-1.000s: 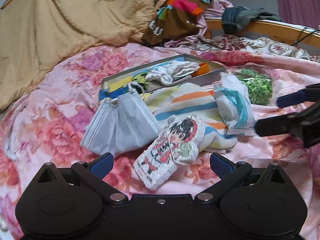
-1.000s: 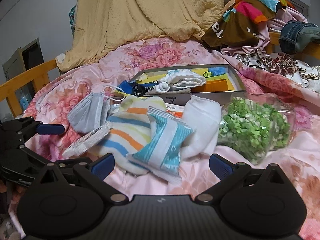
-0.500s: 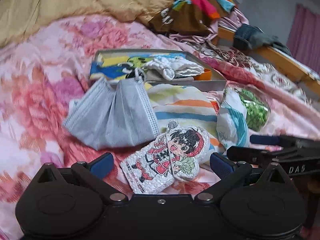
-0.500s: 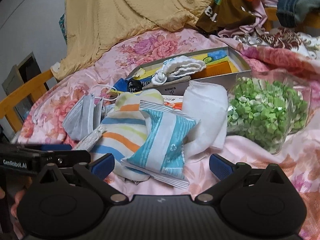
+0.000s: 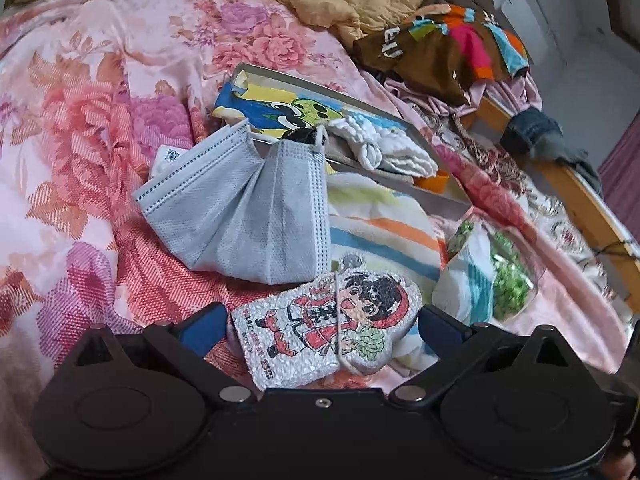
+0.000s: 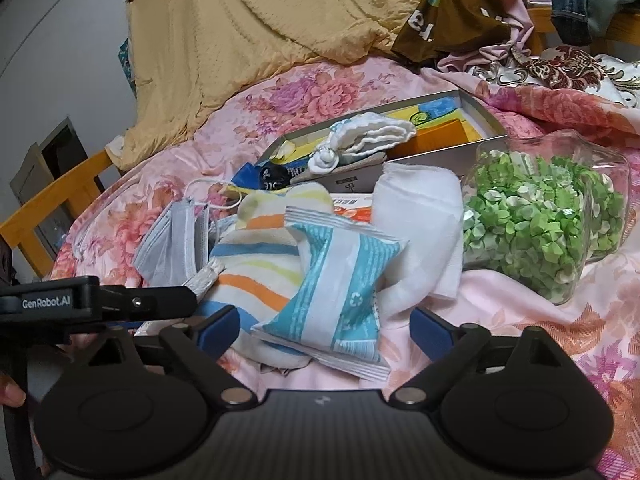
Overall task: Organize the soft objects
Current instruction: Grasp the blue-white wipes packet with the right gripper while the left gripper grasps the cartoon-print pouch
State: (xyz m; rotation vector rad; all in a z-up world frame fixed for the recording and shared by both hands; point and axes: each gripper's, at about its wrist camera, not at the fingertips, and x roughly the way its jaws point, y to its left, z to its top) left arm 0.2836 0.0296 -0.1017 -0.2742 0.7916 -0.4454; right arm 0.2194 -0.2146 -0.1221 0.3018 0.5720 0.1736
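My left gripper point(image 5: 320, 326) is open, its jaws on either side of a flat cartoon-figure pad point(image 5: 326, 334) lying on the bed. Grey face masks point(image 5: 248, 208) lie just beyond it, next to a striped cloth point(image 5: 384, 228). My right gripper point(image 6: 324, 326) is open, its jaws on either side of a teal and white packet point(image 6: 340, 284) that rests on the striped cloth point(image 6: 256, 256). A white cloth point(image 6: 420, 228) lies to the packet's right. The left gripper's body point(image 6: 100, 304) shows at the left of the right wrist view.
An open flat box point(image 6: 476, 108) behind the pile holds a rolled white cloth point(image 6: 368, 136) and coloured items. A clear bag of green pieces point(image 6: 536, 220) lies right. A yellow blanket point(image 6: 248, 28), heaped clothes point(image 5: 448, 52) and a wooden bed rail point(image 5: 580, 204) ring the floral bedspread point(image 5: 80, 120).
Both grippers have moved forward and down. The cartoon pad now sits between the left jaws and the teal packet between the right jaws. Both stay open.
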